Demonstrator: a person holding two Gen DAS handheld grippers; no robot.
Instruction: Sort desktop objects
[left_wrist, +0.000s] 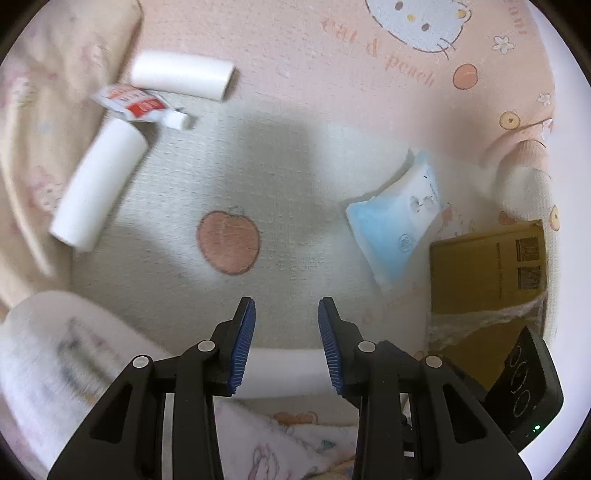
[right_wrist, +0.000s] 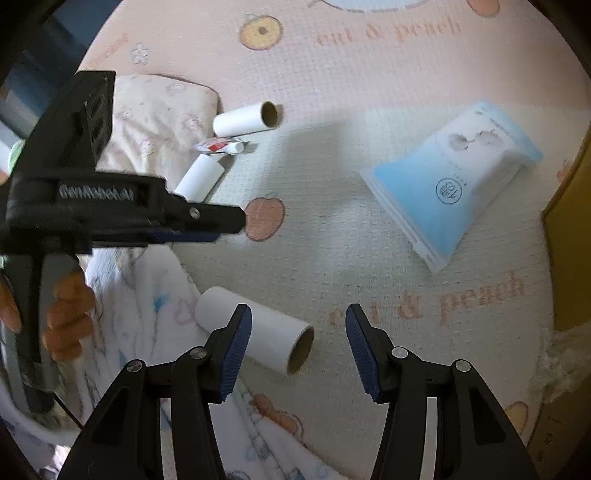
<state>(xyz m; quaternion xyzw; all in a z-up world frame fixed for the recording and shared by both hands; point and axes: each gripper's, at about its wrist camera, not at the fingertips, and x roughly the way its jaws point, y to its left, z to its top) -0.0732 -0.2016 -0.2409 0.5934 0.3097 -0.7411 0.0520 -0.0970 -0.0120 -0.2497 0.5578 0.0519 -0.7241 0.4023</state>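
Three white paper rolls lie on the pink mat. One (left_wrist: 183, 75) (right_wrist: 245, 120) is far left, one (left_wrist: 99, 186) (right_wrist: 199, 179) lies below it, and one (right_wrist: 258, 334) (left_wrist: 284, 373) lies just in front of my right gripper. A red and white tube (left_wrist: 138, 105) (right_wrist: 221, 145) lies between the far two. A blue and white tissue pack (left_wrist: 397, 218) (right_wrist: 452, 184) lies to the right. My left gripper (left_wrist: 286, 345) is open and empty above the mat; it also shows in the right wrist view (right_wrist: 236, 221). My right gripper (right_wrist: 299, 350) is open and empty.
A cardboard box (left_wrist: 487, 280) (right_wrist: 569, 236) stands at the right with a black device (left_wrist: 524, 387) beside it. A folded pale cloth (left_wrist: 40, 110) (right_wrist: 155, 110) lies at the left. A white printed blanket (left_wrist: 55, 362) (right_wrist: 140, 314) lies near me.
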